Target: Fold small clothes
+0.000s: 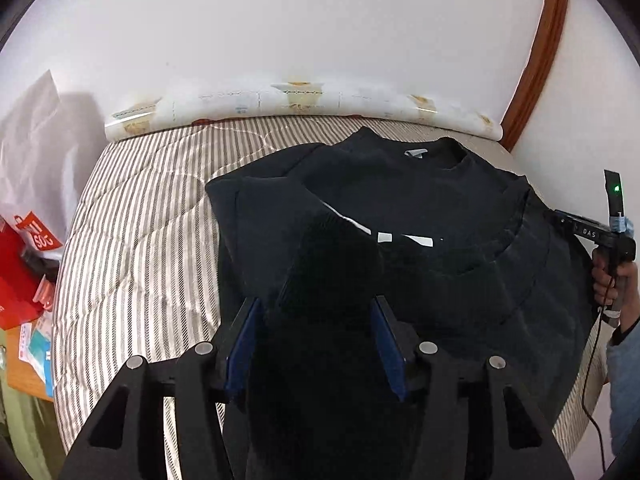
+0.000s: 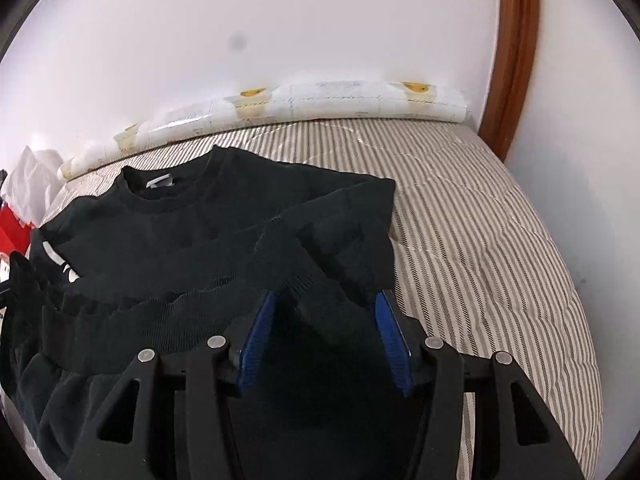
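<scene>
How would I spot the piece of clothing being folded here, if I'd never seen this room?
Look at the striped bed cover against the white wall. On it lies a black sweatshirt, the only garment there, its round neck toward the wall. A small pale label inside the collar and white print across the front set it apart from the bedding.

Little is legible — the letters "DAS" stand in pale print on the black body of the right gripper (image 1: 588, 233); the red bag's (image 1: 24, 264) white lettering is unreadable.
</scene>
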Available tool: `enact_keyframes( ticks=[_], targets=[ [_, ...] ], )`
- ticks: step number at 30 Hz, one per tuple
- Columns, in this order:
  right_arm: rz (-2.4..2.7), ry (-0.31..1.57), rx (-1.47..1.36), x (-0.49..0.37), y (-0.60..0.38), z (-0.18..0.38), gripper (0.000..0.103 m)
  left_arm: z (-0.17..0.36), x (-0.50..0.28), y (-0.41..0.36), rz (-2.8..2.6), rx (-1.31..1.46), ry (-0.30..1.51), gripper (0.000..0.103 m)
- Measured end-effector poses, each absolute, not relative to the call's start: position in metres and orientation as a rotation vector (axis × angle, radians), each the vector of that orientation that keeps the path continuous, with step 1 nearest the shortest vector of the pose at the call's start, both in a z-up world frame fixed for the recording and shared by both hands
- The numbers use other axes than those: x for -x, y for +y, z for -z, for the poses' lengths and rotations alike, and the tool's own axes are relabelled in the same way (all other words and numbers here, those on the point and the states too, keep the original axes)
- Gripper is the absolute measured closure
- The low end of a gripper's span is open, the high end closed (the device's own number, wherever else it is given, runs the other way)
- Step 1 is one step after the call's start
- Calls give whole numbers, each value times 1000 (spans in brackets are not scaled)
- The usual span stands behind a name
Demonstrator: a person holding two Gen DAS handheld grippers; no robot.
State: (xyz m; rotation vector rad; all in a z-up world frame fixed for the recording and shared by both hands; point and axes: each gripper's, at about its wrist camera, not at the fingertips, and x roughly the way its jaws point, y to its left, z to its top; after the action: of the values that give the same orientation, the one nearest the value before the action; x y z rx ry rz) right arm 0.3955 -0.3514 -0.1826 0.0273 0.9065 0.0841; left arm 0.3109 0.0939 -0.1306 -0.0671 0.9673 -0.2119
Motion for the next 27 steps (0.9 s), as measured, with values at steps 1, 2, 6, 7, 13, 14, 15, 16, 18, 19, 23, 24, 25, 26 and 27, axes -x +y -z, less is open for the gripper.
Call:
enact_keyframes(
  ticks=[1, 2, 6, 7, 13, 14, 15, 16, 18, 19, 23, 24, 25, 26, 27],
  targets=[
    [-91, 906, -15, -397, -350, 183, 53, 131, -311, 93, 211, 68, 966, 55],
    [-96, 904, -1, -398, -347, 182, 53, 131, -311, 91, 198, 66, 964, 61],
    [-133, 933, 31, -410, -338, 189, 62, 128, -310, 94, 143, 68, 960, 86],
    [-128, 945, 28, -414, -337, 192, 64, 126, -309, 97, 148, 88, 959, 88],
    [-138, 870, 4, -403, -337, 175, 88, 88, -290, 101, 160, 150, 869, 92],
    [-148, 838, -21, -397, -341, 166, 89, 82, -289, 102, 159, 160, 851, 92],
    [-159, 815, -52, -394, -346, 159, 89, 73, -288, 103, 146, 174, 819, 93],
    [-169, 789, -103, -391, -354, 150, 89, 68, -289, 104, 130, 181, 799, 93],
    [-176, 752, -171, -389, -365, 137, 90, 58, -293, 104, 62, 177, 746, 93],
    [-171, 725, -190, -389, -370, 130, 90, 56, -297, 103, 40, 178, 734, 93],
    [-157, 648, -240, -398, -382, 116, 90, 63, -321, 110, 0, 255, 727, 93],
    [-161, 643, -263, -404, -384, 116, 90, 69, -329, 112, -6, 271, 738, 93],
    [-158, 641, -270, -409, -386, 117, 90, 77, -340, 113, -13, 281, 760, 93],
    [-151, 642, -274, -415, -386, 120, 90, 82, -345, 112, -20, 278, 776, 93],
    [-144, 652, -272, -423, -386, 125, 90, 89, -353, 112, -29, 278, 795, 93]
  ],
)
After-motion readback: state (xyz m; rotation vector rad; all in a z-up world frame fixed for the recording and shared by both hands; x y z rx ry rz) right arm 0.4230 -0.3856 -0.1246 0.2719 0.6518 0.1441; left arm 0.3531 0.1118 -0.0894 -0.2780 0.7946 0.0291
